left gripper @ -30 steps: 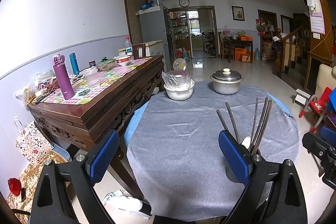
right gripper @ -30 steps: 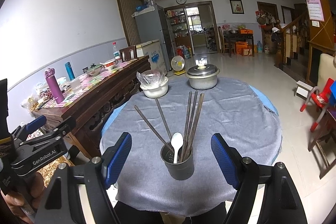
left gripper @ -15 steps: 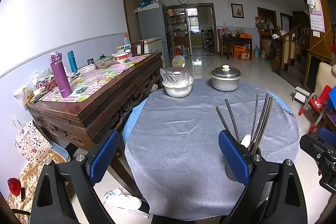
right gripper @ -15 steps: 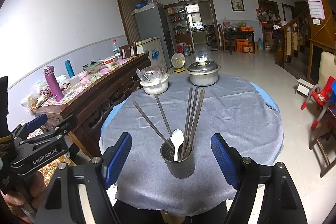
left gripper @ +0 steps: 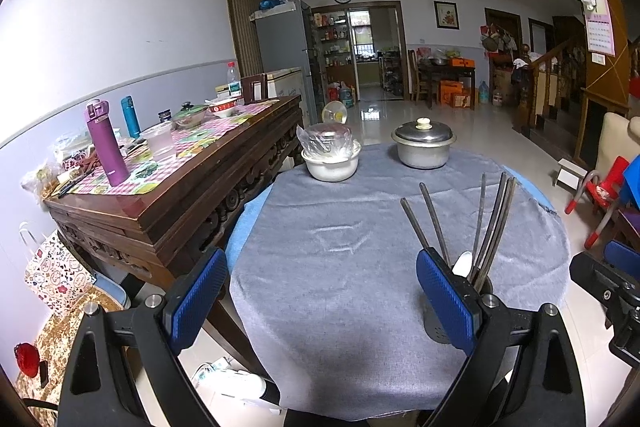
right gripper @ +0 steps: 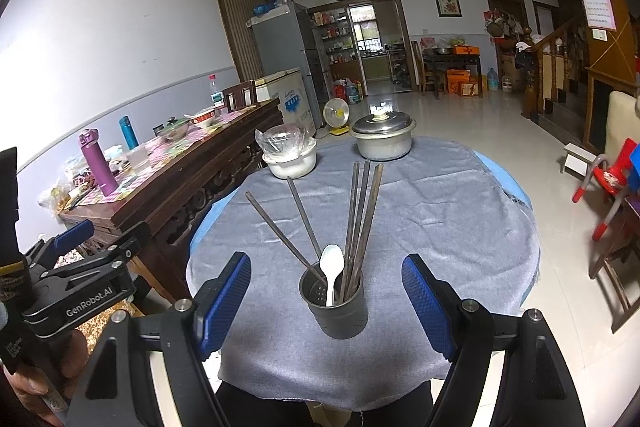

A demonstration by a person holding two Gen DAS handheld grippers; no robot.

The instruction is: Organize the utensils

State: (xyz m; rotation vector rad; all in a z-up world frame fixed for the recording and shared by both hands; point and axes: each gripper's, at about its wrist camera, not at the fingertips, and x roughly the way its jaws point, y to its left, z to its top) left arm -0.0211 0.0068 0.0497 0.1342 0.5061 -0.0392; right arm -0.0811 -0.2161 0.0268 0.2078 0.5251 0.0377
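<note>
Grey cloth [right gripper: 440,211] covers round table; wooden sideboard [left gripper: 208,183] just beside.

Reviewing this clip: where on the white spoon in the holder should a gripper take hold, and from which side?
Judging by its pose, grip the white spoon at its bowl end, which sticks up above the utensil holder; the handle is buried inside. Probably come from above on the near side, since the chopsticks crowd it behind.

Lidded pot [right gripper: 383,140] beside covered bowl [right gripper: 291,158]
</note>
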